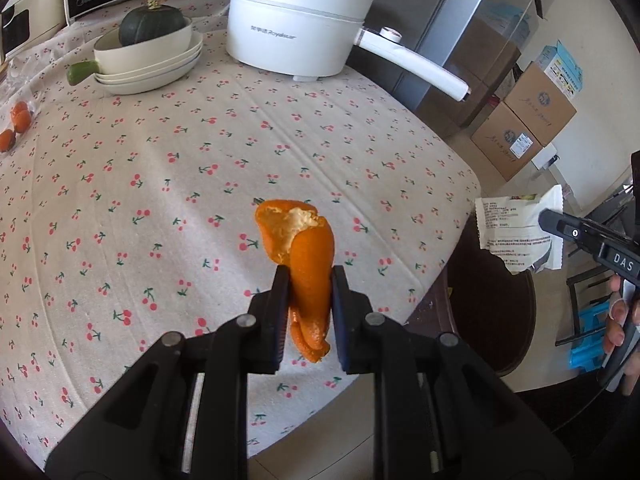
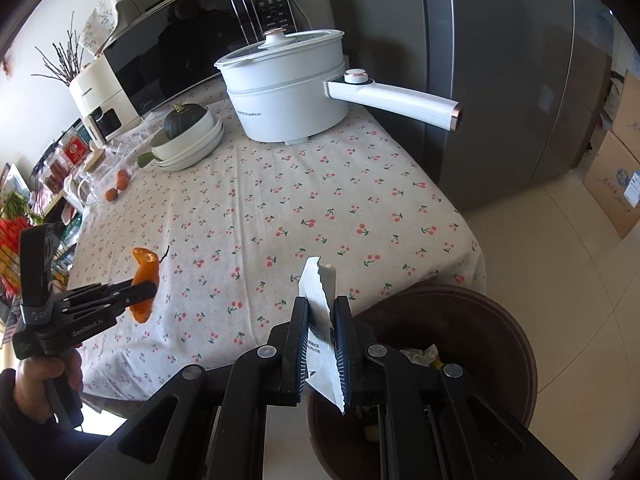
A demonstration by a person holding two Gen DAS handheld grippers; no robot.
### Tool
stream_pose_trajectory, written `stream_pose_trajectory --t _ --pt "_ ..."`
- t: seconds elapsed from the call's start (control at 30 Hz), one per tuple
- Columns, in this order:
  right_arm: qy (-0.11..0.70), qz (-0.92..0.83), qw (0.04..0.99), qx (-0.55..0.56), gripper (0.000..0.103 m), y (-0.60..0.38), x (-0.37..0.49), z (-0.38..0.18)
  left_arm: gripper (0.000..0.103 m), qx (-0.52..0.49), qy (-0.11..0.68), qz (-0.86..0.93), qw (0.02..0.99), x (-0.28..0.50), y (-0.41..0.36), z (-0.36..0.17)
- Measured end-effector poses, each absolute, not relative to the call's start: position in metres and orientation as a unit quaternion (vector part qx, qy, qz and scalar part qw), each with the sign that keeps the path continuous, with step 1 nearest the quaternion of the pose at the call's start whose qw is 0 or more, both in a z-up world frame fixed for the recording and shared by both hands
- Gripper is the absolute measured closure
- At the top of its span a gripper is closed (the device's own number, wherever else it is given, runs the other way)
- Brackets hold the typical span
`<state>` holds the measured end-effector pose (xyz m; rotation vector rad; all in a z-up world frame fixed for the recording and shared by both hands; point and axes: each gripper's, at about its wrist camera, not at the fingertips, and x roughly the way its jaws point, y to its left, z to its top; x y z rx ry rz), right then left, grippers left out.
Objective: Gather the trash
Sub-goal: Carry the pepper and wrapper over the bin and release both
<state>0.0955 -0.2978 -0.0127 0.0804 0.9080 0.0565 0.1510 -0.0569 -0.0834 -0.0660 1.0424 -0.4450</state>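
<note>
My left gripper (image 1: pixel 309 280) is shut on an orange peel (image 1: pixel 304 248) and holds it above the cherry-print tablecloth (image 1: pixel 160 200). It also shows in the right wrist view (image 2: pixel 150 290) with the peel (image 2: pixel 145 276). My right gripper (image 2: pixel 321 312) is shut on a white snack wrapper (image 2: pixel 318 300), held over the near rim of a brown round bin (image 2: pixel 500 340) that stands on the floor by the table's corner. The wrapper (image 1: pixel 516 232) and the right gripper (image 1: pixel 548 216) show at the right of the left wrist view, above the bin (image 1: pixel 496 312). Some trash (image 2: pixel 424 354) lies inside the bin.
A white electric pot (image 2: pixel 288 92) with a long handle (image 2: pixel 396 100) stands at the table's far side. Stacked bowls hold a dark green squash (image 2: pixel 184 120). Small oranges (image 2: pixel 118 186) lie at the left edge. A microwave (image 2: pixel 180 48), a grey fridge (image 2: pixel 500 80) and cardboard boxes (image 1: pixel 528 120) surround the table.
</note>
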Motion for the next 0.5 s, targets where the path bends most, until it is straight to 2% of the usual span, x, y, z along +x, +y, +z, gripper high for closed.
stream_pose_trajectory --t 0.5 --pt "0.462 -0.037 0.883 0.074 0.089 -0.378 0.041 -0.04 0.081 0.03 0.505 -0.345 0.79 0.109 -0.182 -0.1"
